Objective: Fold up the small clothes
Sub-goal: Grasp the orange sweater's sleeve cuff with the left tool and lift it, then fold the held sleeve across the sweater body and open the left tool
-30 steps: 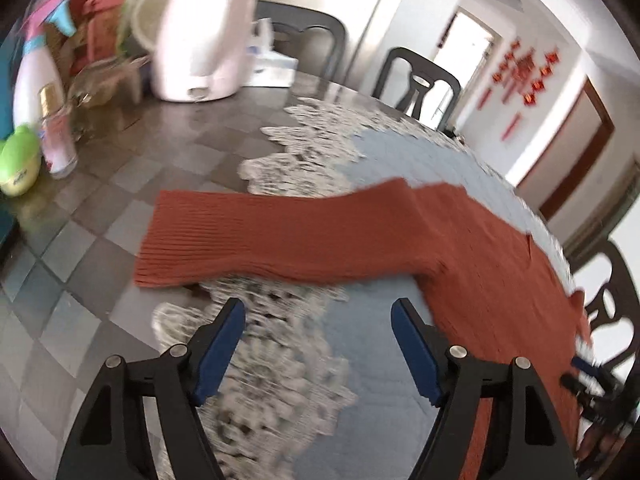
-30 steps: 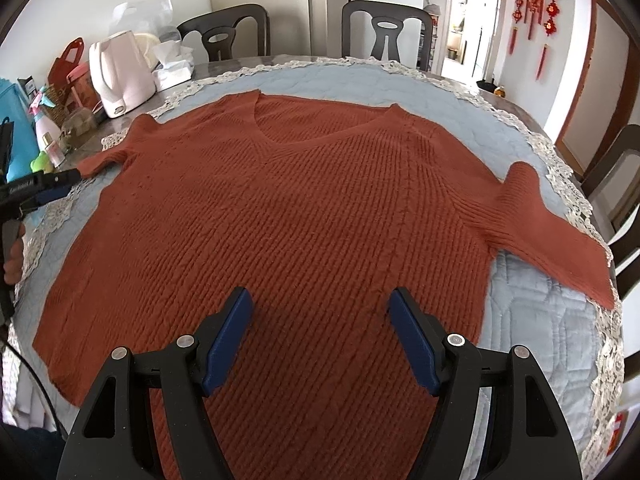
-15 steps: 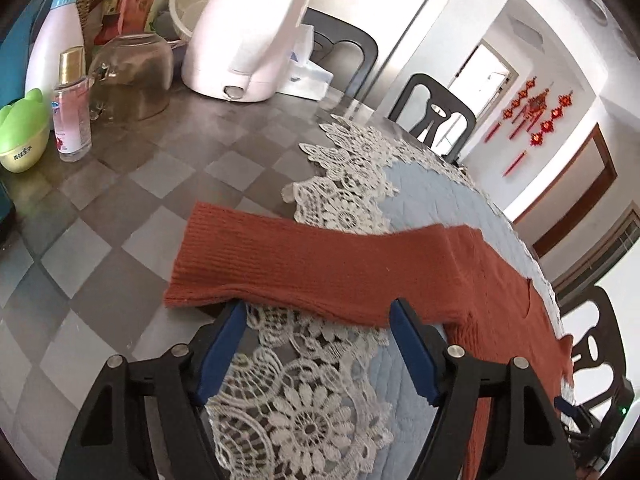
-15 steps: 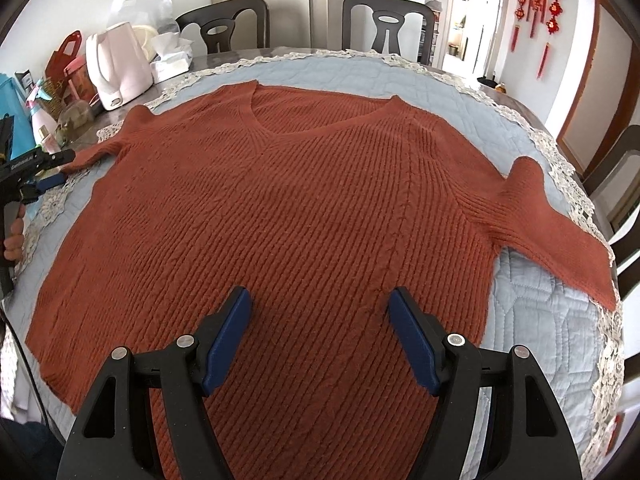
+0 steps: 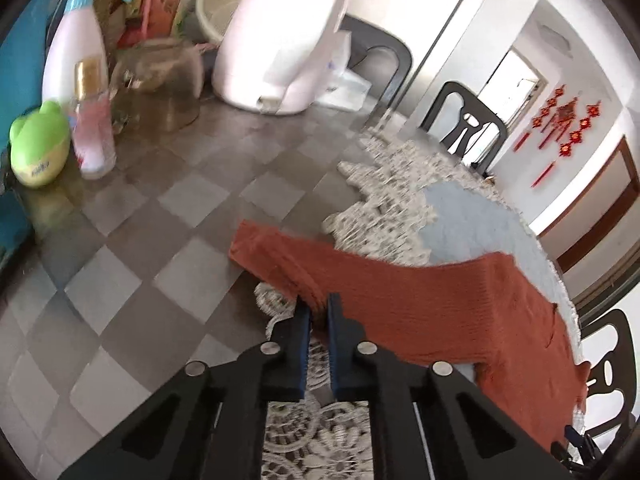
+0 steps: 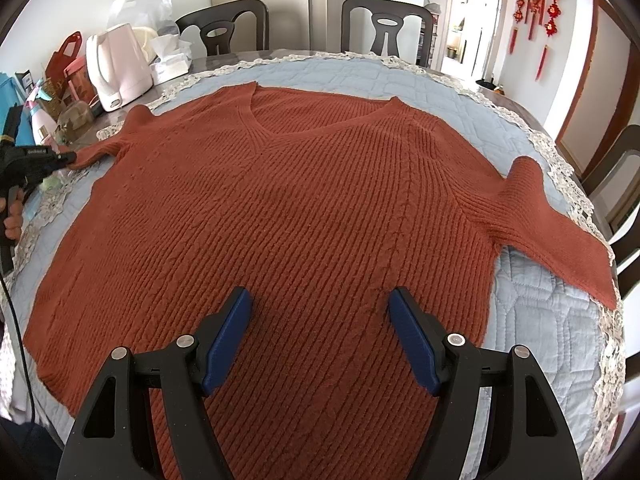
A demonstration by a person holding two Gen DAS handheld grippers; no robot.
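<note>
A rust-orange knit sweater (image 6: 300, 200) lies flat, front up, on the blue quilted cloth (image 6: 540, 300). Its left sleeve (image 5: 400, 300) reaches over the lace border onto the checkered tabletop. My left gripper (image 5: 318, 306) is shut on the near edge of that sleeve, a short way in from the cuff, and the knit bunches between the blue pads. In the right wrist view the left gripper (image 6: 66, 156) sits at the far left, at the sleeve's end. Above the sweater's lower middle my right gripper (image 6: 320, 304) hangs open with nothing between its fingers.
A white kettle (image 5: 280, 40), a glass jar (image 5: 160, 84), a pink bottle (image 5: 92, 120) and a green frog-shaped container (image 5: 38, 144) crowd the table's left side. Dark chairs (image 6: 386, 24) ring the far edge. A person's hand (image 6: 12, 216) holds the left gripper's handle.
My left gripper has moved in on the sleeve and closed from wide open onto its near edge. The right gripper and the sweater body have stayed put.
</note>
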